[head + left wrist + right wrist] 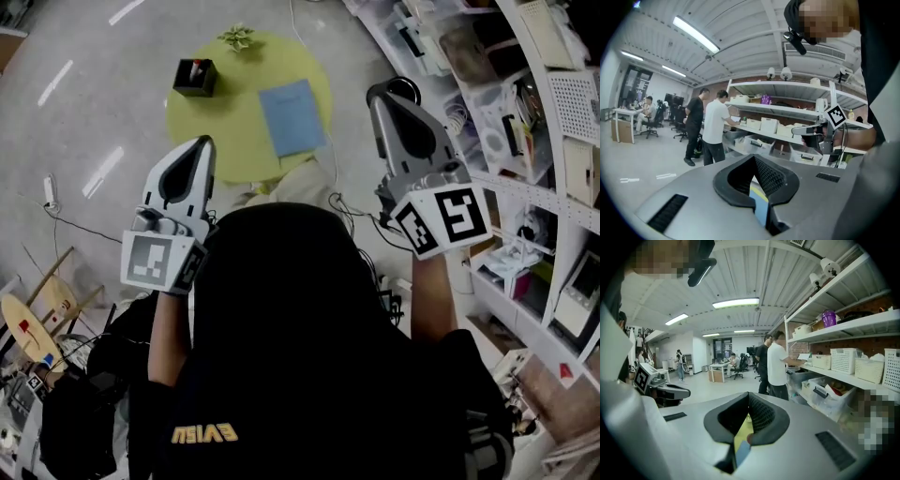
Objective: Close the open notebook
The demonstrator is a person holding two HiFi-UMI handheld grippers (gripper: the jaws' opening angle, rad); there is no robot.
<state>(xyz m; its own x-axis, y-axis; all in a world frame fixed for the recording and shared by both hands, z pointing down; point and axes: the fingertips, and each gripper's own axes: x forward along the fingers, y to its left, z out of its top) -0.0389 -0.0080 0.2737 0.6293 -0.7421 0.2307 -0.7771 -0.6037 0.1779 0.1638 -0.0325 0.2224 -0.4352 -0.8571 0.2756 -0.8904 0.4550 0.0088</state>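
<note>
- The person point(281, 309), in a dark top, is filling the lower middle of the head view and is holding both tools up in front of the body.
- The left gripper point(203, 142) is pointing toward 12 o'clock from the person's 10 o'clock side. In the left gripper view its jaws are pressing together, and nothing is between them.
- The right gripper point(379, 90) is pointing the same way at the person's 1 o'clock side. Its jaws are also meeting at the tip and are gripping nothing.
- Beyond the tips, at 12 o'clock, a round yellow table point(223, 136) is standing on the grey floor point(84, 112).
- The blue notebook point(292, 117) is lying flat on this table with its cover closed, toward the table's 3 o'clock side, well apart from both grippers.
- A black box point(195, 77) is sitting at the table's 10 o'clock edge, and a small green plant point(236, 37) at its 12 o'clock edge.
- Shelves point(525, 141) with bins are running along the 3 o'clock side of the room.
- Far off, in the right gripper view, two people point(777, 364) are standing at the shelves.
</note>
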